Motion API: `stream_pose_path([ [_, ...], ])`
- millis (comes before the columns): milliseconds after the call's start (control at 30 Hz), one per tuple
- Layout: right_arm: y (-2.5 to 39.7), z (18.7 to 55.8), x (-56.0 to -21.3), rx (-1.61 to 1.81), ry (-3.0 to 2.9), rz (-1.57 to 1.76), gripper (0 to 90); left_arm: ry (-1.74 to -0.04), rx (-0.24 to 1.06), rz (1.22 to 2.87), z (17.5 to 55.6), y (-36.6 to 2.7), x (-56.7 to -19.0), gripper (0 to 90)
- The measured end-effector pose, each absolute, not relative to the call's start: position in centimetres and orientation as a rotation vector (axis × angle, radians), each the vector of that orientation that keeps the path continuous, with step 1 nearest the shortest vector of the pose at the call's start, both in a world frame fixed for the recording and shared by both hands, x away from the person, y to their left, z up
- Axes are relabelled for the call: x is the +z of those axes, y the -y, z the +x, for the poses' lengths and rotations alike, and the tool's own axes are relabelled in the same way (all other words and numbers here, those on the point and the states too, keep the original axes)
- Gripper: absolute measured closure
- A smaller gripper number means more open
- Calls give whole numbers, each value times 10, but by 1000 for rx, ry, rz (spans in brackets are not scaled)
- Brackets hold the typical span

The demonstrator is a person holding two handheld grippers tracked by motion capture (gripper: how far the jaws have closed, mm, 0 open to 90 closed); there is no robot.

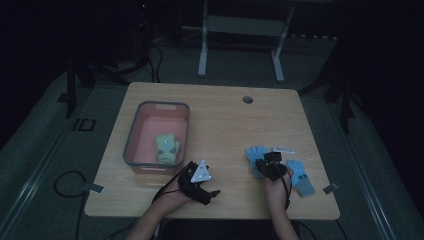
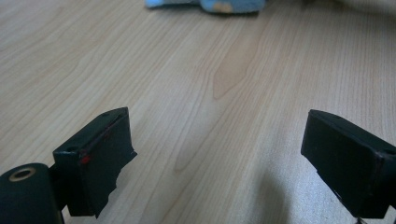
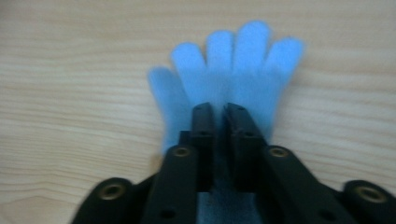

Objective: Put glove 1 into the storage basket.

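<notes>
A light blue glove [image 3: 233, 60] lies flat on the wooden table [image 1: 225, 125], fingers spread away from me. My right gripper [image 3: 219, 109] is shut on its palm, with blue fabric pinched between the jaws. In the high view this glove [image 1: 254, 153] sits at the right front under the right gripper [image 1: 270, 161]. A second blue glove [image 1: 301, 181] lies just right of that hand. My left gripper [image 1: 212, 184] hovers near the front edge, open. Its jaws [image 2: 215, 154] stand wide apart over bare wood, and a blue glove edge [image 2: 210, 4] shows far ahead.
A grey bin with a pink inside [image 1: 131, 140] stands at the left of the table and holds a green glove [image 1: 166, 147]. A round cable hole [image 1: 247, 99] sits near the far edge. The legs of a white frame [image 1: 202, 55] stand on the floor behind.
</notes>
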State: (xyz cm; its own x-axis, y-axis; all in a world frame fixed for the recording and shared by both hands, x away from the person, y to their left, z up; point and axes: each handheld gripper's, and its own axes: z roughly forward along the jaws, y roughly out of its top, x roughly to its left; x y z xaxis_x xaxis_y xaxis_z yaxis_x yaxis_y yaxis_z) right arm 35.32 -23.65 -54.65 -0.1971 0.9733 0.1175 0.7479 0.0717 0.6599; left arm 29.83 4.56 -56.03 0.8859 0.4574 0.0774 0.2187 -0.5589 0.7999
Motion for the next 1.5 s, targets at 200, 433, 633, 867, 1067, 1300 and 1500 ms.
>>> stream_pose_path([
  [200, 236, 355, -542, 887, -2021, 1666, 685, -474, 353, 2183, 296, -45, -561, 92],
  [433, 253, 356, -514, 953, -2090, 1527, 615, -476, 346, 2173, 296, -47, -561, 92],
  [633, 275, 358, -500, 963, -2201, 1380, 608, -471, 334, 2171, 295, -47, -561, 92],
  [867, 305, 355, -495, 948, -2276, 1311, 608, -473, 341, 2172, 295, -47, -562, 92],
  [1067, 334, 349, -496, 980, -2285, 1297, 621, -470, 338, 2179, 296, -46, -563, 92],
  [1300, 370, 342, -505, 919, -2320, 1272, 626, -469, 339, 2178, 295, -46, -563, 92],
  [1500, 390, 334, -516, 870, -2337, 1275, 632, -467, 336, 2184, 296, -46, -563, 92],
])
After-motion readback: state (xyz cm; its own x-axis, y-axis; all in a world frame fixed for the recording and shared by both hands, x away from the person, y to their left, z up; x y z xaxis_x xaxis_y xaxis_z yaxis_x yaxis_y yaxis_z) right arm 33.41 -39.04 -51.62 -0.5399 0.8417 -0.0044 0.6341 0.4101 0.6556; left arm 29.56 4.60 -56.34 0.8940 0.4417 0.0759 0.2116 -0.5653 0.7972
